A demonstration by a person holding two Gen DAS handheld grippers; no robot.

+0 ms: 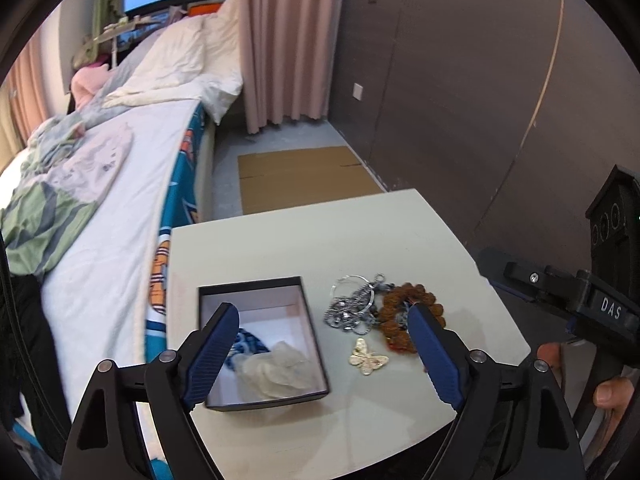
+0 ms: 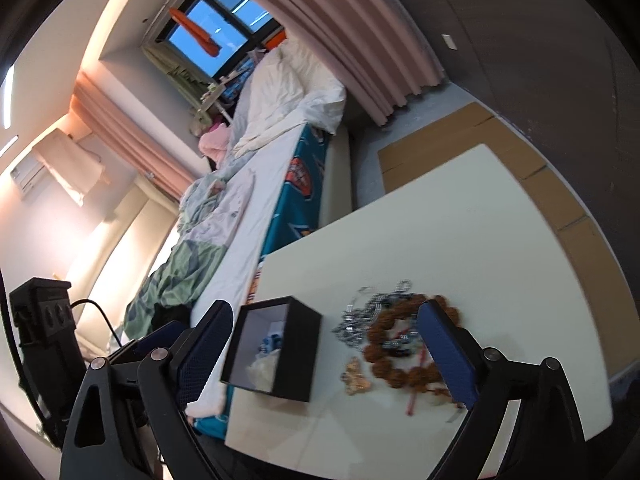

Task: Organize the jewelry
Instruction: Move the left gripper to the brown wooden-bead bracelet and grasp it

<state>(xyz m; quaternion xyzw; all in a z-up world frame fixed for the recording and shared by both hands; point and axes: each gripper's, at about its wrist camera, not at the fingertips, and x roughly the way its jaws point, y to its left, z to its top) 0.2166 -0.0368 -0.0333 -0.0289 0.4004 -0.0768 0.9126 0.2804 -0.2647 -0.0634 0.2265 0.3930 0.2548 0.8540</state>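
A black open box with a white lining sits on the white table; inside lie a blue-and-white piece and a clear plastic bag. Right of it lie a silver chain pile, a brown bead bracelet and a gold butterfly brooch. My left gripper is open and empty above the box and jewelry. My right gripper is open and empty, above the box, silver chains, bead bracelet and brooch. The right gripper's body shows at the right edge.
A bed with white sheets and crumpled clothes runs along the table's left edge. Flat cardboard lies on the floor beyond the table. A dark wall panel stands to the right, and pink curtains hang behind.
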